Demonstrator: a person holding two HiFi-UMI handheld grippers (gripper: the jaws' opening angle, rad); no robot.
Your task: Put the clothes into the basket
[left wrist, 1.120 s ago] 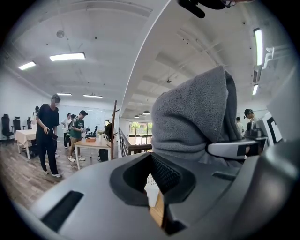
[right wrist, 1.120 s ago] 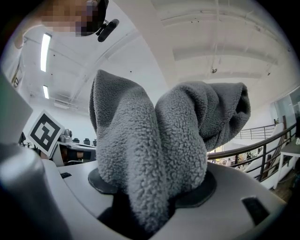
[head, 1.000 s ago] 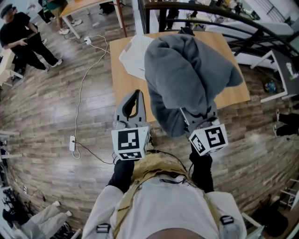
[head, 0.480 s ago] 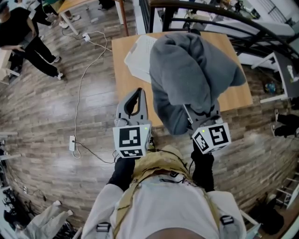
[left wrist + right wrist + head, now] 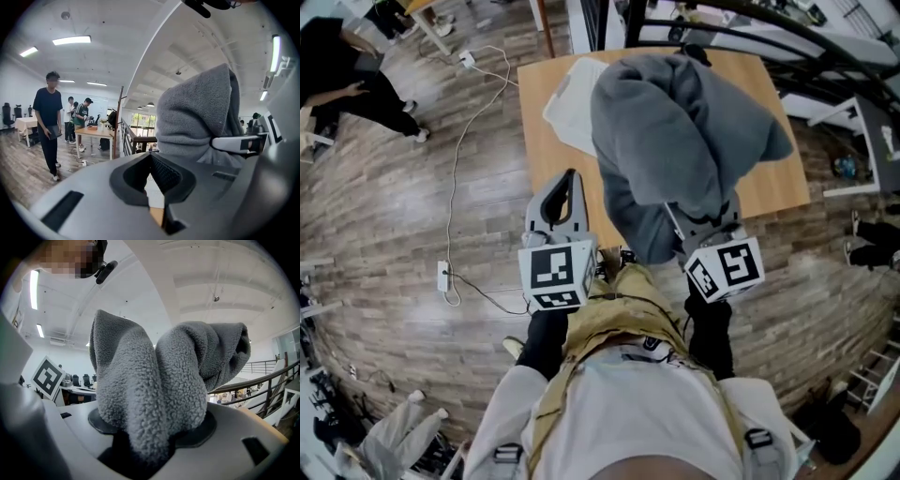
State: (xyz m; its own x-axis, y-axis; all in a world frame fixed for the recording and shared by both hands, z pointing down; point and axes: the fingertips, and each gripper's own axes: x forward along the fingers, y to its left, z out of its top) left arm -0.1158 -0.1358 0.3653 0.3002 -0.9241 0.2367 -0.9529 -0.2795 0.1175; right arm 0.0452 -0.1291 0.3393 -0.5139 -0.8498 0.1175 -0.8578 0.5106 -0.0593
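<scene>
Right gripper view — grey fleece (image 5: 159,380) pinched between the right gripper (image 5: 147,441) jaws.

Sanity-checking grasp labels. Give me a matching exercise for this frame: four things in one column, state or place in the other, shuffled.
1. grey fleece
2. left gripper
3. white cloth
4. right gripper

A. lying on the wooden table
B. jaws together, nothing between them
C. held up, draped above the table
D. jaws clamped on the grey fleece

Pairs: 1-C, 2-B, 3-A, 4-D
</scene>
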